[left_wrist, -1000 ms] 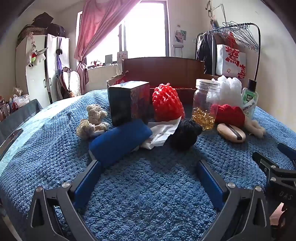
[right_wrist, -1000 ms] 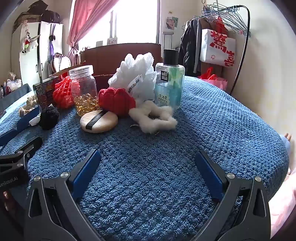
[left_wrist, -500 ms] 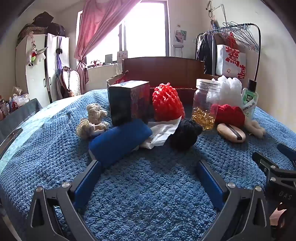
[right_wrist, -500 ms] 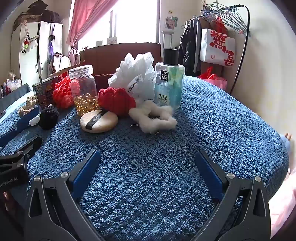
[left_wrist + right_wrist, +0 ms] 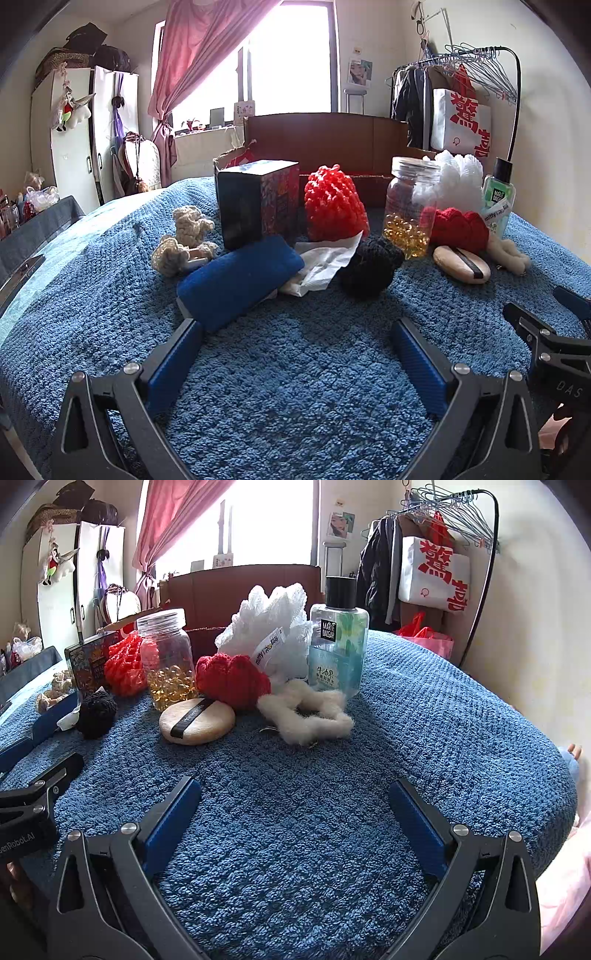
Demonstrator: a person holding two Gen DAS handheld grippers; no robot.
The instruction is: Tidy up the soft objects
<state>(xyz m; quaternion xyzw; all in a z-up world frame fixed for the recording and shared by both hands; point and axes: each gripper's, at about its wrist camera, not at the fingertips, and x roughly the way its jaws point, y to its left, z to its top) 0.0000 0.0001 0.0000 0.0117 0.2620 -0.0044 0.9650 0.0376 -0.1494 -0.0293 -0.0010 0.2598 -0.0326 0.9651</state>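
Observation:
Soft things lie in a row across the blue blanket [image 5: 295, 369]. In the left wrist view: a beige crochet toy [image 5: 184, 240], a rolled blue towel [image 5: 240, 280], a white tissue [image 5: 325, 262], a black crochet ball [image 5: 369, 267], a red crochet piece [image 5: 334, 205]. In the right wrist view: a dark red crochet piece [image 5: 231, 681], a round powder puff [image 5: 197, 722], a fluffy cream star [image 5: 310, 716], a white mesh sponge [image 5: 269, 627]. My left gripper [image 5: 295, 332] is open, empty, just short of the towel. My right gripper [image 5: 295, 794] is open, empty, short of the star.
Hard items stand among them: a dark printed box [image 5: 258, 201], a glass jar of golden beads [image 5: 168, 661] and a green lotion bottle [image 5: 338, 646]. A brown headboard [image 5: 325, 136] is behind. The blanket drops off at the right [image 5: 546, 775]. A clothes rack [image 5: 461, 554] stands by the wall.

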